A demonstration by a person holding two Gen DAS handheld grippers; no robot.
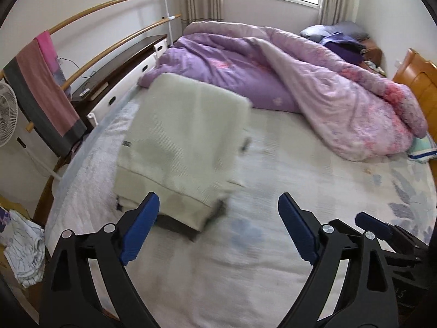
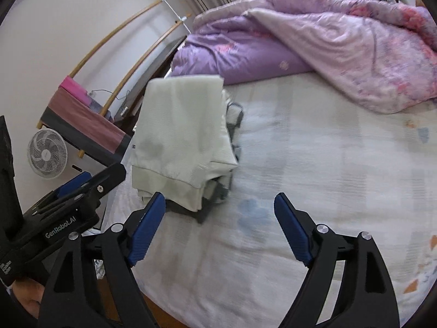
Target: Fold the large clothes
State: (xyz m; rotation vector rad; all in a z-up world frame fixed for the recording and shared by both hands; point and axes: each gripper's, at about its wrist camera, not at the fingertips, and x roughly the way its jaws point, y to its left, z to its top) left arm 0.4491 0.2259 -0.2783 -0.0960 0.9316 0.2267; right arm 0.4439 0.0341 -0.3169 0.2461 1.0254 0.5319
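A pale cream knitted garment (image 1: 183, 147) lies folded into a long rectangle on the bed's left side, with dark grey trim showing under its near edge; it also shows in the right wrist view (image 2: 180, 134). My left gripper (image 1: 218, 229) is open and empty, hovering just in front of the garment's near hem. My right gripper (image 2: 220, 227) is open and empty, near the same hem and slightly to its right. The right gripper shows at the lower right of the left wrist view (image 1: 382, 227), and the left gripper at the left of the right wrist view (image 2: 79, 186).
A purple and pink quilt (image 1: 300, 76) is heaped across the far half of the bed (image 1: 300, 191). A towel rail with pink and grey towels (image 1: 46, 90), a white fan (image 2: 47, 154) and a dark desk (image 1: 117, 71) stand left of the bed. Clothes (image 1: 24, 251) lie on the floor.
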